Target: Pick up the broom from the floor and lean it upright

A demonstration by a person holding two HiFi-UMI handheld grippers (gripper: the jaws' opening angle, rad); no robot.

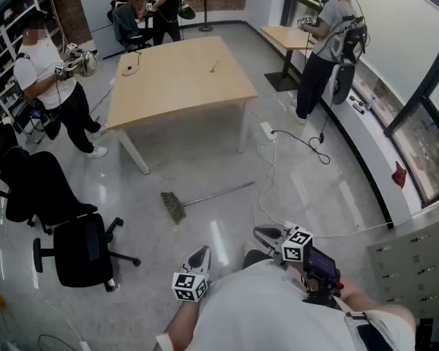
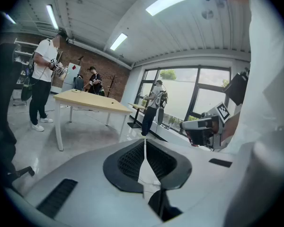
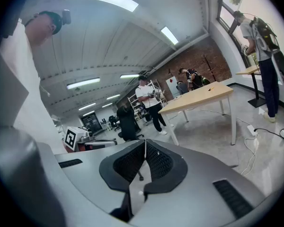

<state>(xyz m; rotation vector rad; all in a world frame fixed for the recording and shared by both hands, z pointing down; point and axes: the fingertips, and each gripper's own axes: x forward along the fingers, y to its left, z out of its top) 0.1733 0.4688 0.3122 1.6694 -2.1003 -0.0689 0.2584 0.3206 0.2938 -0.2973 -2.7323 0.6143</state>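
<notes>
The long-handled broom with a flat straw-coloured brush head [image 1: 205,197] lies flat on the glossy grey floor [image 1: 205,159], in the open stretch between the near edge of the pale wooden tabletop on white legs [image 1: 175,86] and the person who holds the tools. Its brush head points to the left of the head view, and its thin handle runs to the right and slightly away. The handle's far tip ends close to a white cable [image 1: 265,189] that trails across the floor from a power strip near the tabletop's right front leg.

The left tool [image 1: 200,251] and the right tool [image 1: 259,232] are held low in front of the person's body, side by side and well apart from the broom. In the left gripper view the left tool [image 2: 145,148] has its dark ribbed pads pressed together with nothing between them. In the right gripper view the right tool [image 3: 145,150] is likewise pressed together and empty.

To the left of the broom stands a black office chair on castors [image 1: 80,251], with clear floor between it and the brush head. A grey metal filing cabinet [image 1: 413,258] bounds the right side. One person in a white shirt [image 1: 47,79] stands beyond the tabletop's left corner, and another [image 1: 329,42] stands by the window side, both well away from the broom.
</notes>
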